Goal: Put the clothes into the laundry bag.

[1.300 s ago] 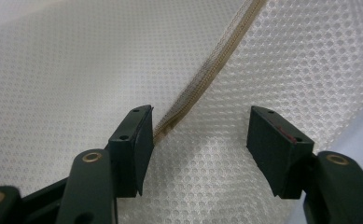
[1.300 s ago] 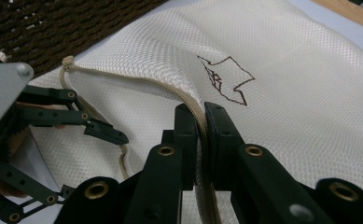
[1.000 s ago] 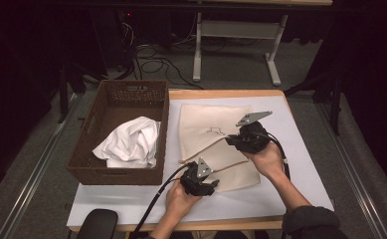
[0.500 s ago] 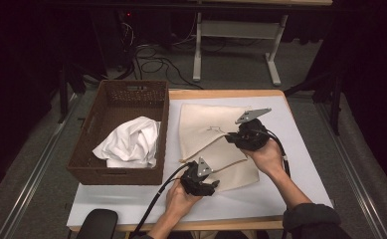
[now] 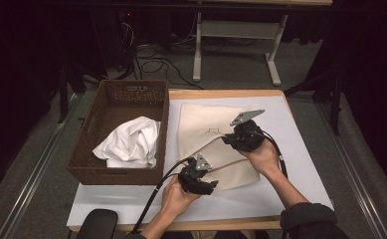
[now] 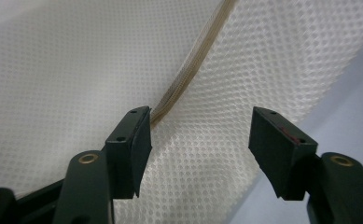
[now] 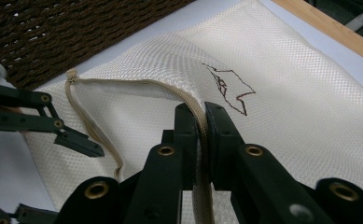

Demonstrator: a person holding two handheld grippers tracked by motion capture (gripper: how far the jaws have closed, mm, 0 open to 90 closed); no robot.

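On the white-topped table (image 5: 290, 149), a cream mesh laundry bag (image 5: 206, 124) with a tan zipper edge (image 7: 123, 84) and a small brown line drawing lies flat, just to the right of the brown woven basket (image 5: 116, 169) that holds a crumpled white cloth (image 5: 129, 144). The bag's far end points toward the far table edge, while its near end lies between the two hands.

The right gripper (image 5: 236, 139) sits over the bag's right half, and in the right gripper view its two black jaws are pressed together on the tan zipper edge, which runs up out of the pinch and curves away toward the basket side. That pinch lifts the upper layer of mesh a little, so the bag's mouth gapes along this edge.

The left gripper (image 5: 203, 184) hangs at the bag's near corner, close to the person's side of the table. Its jaws stand moderately apart with nothing clamped: in the left gripper view (image 6: 198, 140) the mesh lies beyond and below the pads, and the zipper edge runs diagonally past the tip of the left-hand jaw, very close to it; whether it touches I cannot tell. Seen from the right gripper view (image 7: 83, 142), this gripper's tips hover just beside the loose end of the zipper edge near the basket.
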